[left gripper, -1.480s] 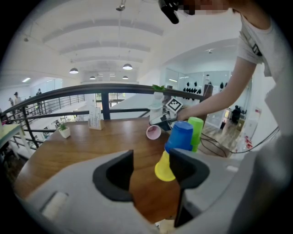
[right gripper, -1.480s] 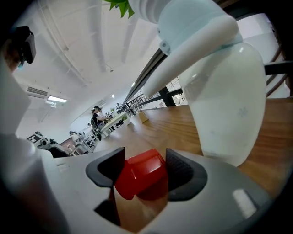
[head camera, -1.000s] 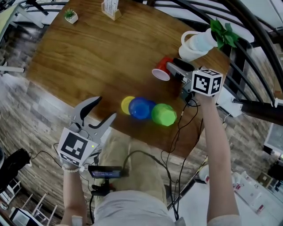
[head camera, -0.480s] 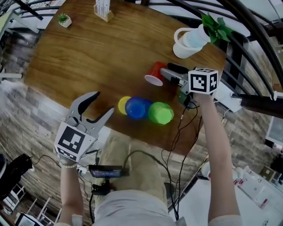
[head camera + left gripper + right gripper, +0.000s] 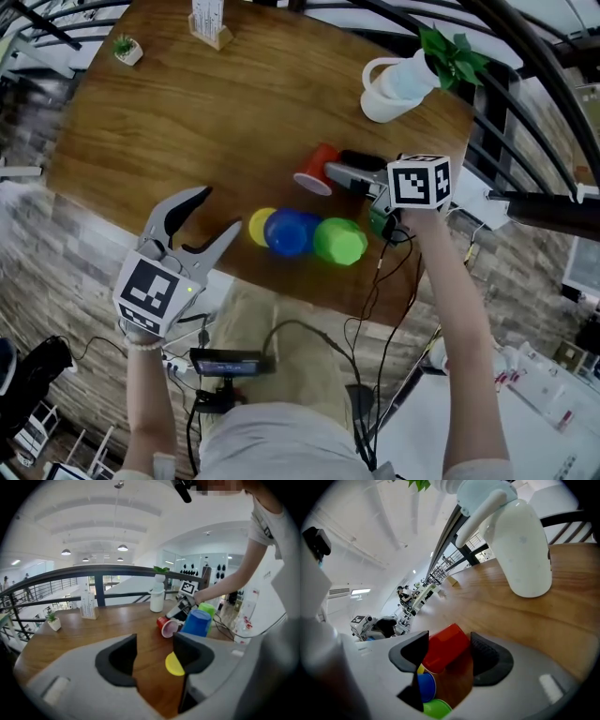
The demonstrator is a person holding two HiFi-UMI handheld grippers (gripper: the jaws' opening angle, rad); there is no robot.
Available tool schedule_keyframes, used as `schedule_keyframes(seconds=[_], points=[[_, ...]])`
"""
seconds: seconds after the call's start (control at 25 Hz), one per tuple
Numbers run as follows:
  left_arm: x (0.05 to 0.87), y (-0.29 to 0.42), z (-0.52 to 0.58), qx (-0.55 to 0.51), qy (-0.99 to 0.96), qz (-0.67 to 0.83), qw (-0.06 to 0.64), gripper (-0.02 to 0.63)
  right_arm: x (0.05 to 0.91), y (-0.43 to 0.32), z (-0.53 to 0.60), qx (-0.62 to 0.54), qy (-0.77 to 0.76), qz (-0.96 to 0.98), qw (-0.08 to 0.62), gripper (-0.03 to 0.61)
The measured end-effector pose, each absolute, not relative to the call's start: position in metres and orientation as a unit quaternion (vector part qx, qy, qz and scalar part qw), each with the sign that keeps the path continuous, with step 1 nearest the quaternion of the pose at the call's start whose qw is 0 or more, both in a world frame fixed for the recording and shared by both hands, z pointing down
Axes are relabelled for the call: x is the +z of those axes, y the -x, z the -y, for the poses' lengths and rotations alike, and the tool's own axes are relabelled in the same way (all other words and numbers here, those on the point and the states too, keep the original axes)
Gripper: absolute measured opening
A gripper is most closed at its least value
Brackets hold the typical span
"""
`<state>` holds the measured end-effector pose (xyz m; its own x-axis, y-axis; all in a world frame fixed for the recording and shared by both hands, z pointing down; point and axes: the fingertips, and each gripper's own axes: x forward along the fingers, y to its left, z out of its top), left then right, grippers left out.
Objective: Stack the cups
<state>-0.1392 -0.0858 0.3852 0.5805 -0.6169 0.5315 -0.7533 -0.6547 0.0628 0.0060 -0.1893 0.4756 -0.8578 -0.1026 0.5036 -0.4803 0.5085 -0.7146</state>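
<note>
A red cup [image 5: 316, 170] lies on its side on the wooden table [image 5: 206, 122]. It sits between the fingers of my right gripper [image 5: 336, 167], whose jaws are opening. In the right gripper view the red cup [image 5: 445, 648] has a gap to the right pad [image 5: 487, 656]. A yellow cup [image 5: 261, 226], a blue cup [image 5: 289, 232] and a green cup [image 5: 339, 241] stand in a row near the table's front edge. My left gripper [image 5: 217, 211] hovers open and empty at that edge, left of the yellow cup [image 5: 174, 664].
A white pitcher [image 5: 389, 89] with a green plant stands at the back right, close behind the red cup. A small potted plant [image 5: 125, 49] and a card holder [image 5: 208, 21] stand at the far edge. A dark railing [image 5: 525, 84] runs along the right.
The right gripper and the red cup have shifted away from the pitcher, closer to the row of cups. The left gripper has hardly moved.
</note>
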Motion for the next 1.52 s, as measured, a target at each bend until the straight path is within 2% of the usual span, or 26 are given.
schedule_keyframes(seconds=[0.6,0.76,0.92,1.12,1.52], points=[[0.395,0.138,0.105,0.244,-0.891,0.357,0.137,0.235,0.478,0.025,0.169,0.464,-0.111,0.847,0.235,0.272],[0.398,0.134,0.114,0.248,-0.895,0.346,0.132,0.235,0.475,0.022,0.173,0.434,-0.114,0.862,0.237,0.223],[0.403,0.126,0.122,0.246,-0.901,0.329,0.136,0.235,0.473,0.021,0.176,0.405,-0.119,0.873,0.243,0.206],[0.407,0.108,0.139,0.24,-0.916,0.277,0.161,0.232,0.47,0.019,0.186,0.393,-0.139,0.879,0.232,0.192],[0.42,0.081,0.17,0.227,-0.915,0.208,0.259,0.218,0.421,-0.019,0.204,0.336,-0.23,0.9,0.156,0.195]])
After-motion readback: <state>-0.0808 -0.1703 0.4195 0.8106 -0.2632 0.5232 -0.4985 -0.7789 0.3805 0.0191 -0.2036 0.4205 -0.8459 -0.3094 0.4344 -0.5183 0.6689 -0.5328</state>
